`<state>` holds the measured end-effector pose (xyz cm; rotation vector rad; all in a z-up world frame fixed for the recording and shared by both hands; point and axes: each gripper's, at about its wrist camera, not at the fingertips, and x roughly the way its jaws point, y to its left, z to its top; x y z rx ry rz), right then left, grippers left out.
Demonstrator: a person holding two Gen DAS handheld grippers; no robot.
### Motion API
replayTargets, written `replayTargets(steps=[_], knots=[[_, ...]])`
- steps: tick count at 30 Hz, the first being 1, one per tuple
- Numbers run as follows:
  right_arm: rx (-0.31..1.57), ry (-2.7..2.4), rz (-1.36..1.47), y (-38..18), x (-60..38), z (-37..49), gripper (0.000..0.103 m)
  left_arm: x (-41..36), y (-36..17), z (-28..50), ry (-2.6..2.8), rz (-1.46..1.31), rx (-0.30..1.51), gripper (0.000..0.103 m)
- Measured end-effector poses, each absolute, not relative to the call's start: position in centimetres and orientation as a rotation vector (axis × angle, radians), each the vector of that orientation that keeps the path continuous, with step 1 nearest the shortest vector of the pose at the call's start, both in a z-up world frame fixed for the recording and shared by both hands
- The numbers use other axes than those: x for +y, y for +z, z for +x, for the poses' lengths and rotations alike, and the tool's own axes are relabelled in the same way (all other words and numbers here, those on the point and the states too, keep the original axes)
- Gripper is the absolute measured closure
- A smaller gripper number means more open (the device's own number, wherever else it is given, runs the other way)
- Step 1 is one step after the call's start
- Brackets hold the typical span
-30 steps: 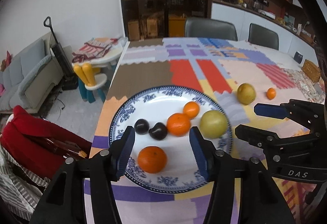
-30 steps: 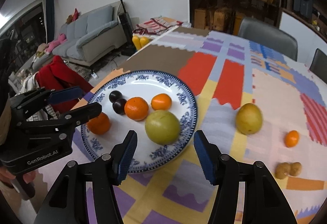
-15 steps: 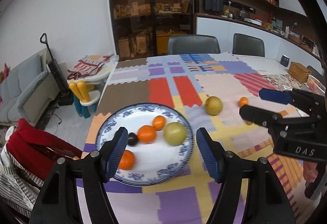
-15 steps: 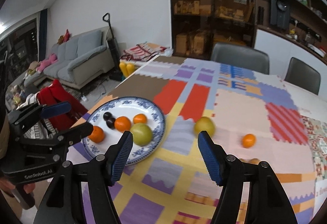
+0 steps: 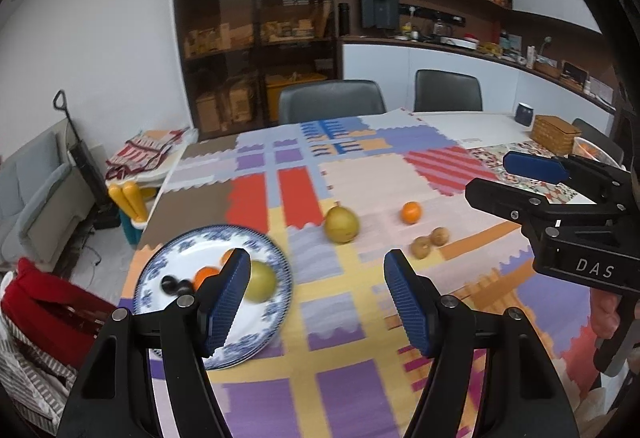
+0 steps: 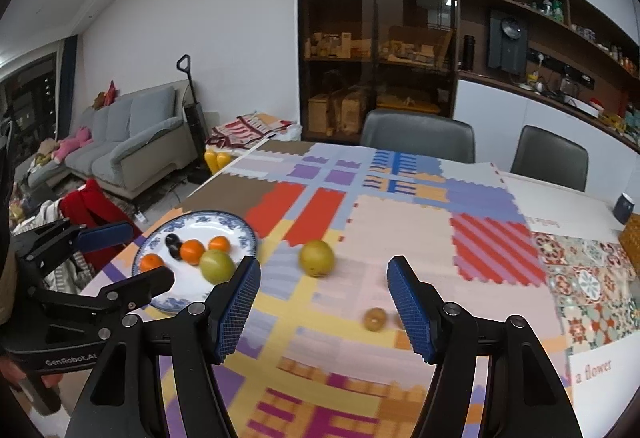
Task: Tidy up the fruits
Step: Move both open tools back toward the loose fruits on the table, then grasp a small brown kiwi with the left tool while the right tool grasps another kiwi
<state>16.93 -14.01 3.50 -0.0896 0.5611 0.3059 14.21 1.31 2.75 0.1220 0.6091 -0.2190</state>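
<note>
A blue-and-white plate (image 5: 188, 246) (image 6: 236, 228) lies at the near left of the patchwork tablecloth. It holds a green pear (image 6: 217, 266), three oranges (image 6: 192, 252) and two dark plums (image 6: 173, 242). On the cloth to the plate's right lie a loose yellow pear (image 5: 341, 225) (image 6: 317, 258), a small orange (image 5: 411, 212) and two small brown fruits (image 5: 422, 246). My left gripper (image 5: 316, 262) hangs open above the table, right of the plate, with nothing between its fingers. My right gripper (image 6: 323, 270) is also open and empty, back from the loose pear.
Two dark chairs (image 5: 332, 98) stand at the table's far side. A wicker basket (image 5: 554, 134) and a dark mug (image 5: 524, 114) sit at the far right. The table's left edge drops to the floor, where there is a red garment (image 5: 40, 302) and a sofa (image 6: 132, 142).
Both grippers have drawn back and up from the plate, and their jaws have widened. The plate now looks smaller and further left, and more loose fruit shows.
</note>
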Motion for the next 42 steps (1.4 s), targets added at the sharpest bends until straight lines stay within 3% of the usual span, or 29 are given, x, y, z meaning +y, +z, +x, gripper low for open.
replayTargets(steps=[22,30,42], knots=[[0.606,0.289,-0.221,-0.1,-22.8,18.3,0.037,-9.0,-2.0,17.7,-0.414,0.197,0.634,0.035],[0.693,0.341,-0.208,-3.4,-23.7,21.6,0.040,-10.2,-5.3,21.2,-0.463,0.232,0.711,0.047],[0.793,0.428,-0.191,-7.8,-23.6,25.4,0.051,-11.5,-8.6,24.5,-0.536,0.261,0.770,0.055]])
